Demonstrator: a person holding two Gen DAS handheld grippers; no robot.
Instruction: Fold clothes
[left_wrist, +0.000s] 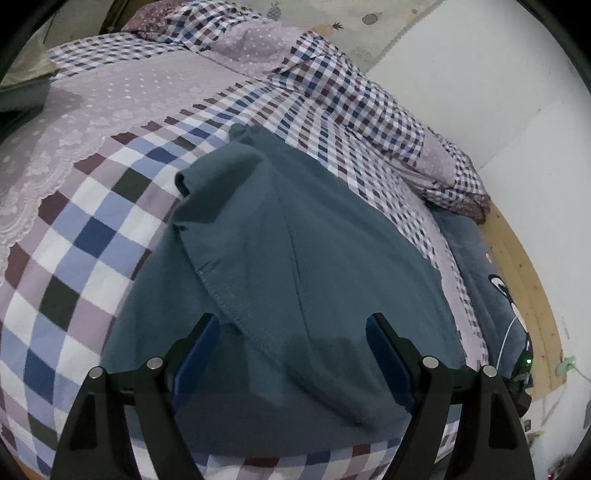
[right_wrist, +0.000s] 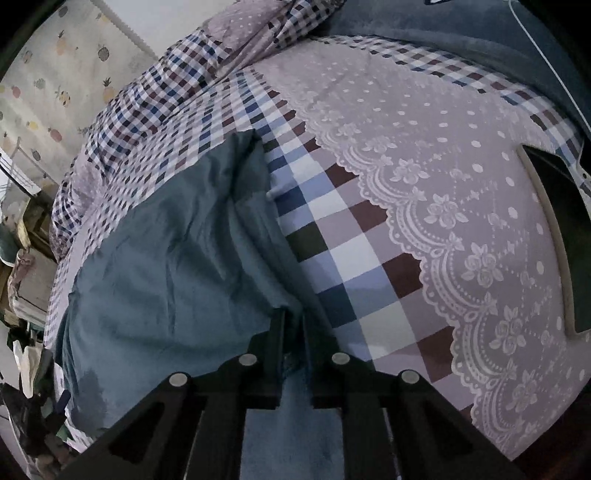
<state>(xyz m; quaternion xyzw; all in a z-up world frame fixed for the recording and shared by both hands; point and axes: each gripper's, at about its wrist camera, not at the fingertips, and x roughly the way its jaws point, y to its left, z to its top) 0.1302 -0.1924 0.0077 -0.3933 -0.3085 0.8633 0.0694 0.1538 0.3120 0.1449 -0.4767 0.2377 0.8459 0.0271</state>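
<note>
Left tool wide open over the teal shirt on the checked bed cover; right tool pinching the shirt's near edge

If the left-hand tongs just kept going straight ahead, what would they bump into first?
Most likely the teal cotton garment spread on the checked bedspread: the open left tongs point at its folded-over stitched hem. Depth is unclear.

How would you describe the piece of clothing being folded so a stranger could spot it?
Look at the bed with the checked cover. Lying on it, straight ahead of both grippers, is the teal garment. It is the only plain, unpatterned cloth on the checks and lace.
</note>
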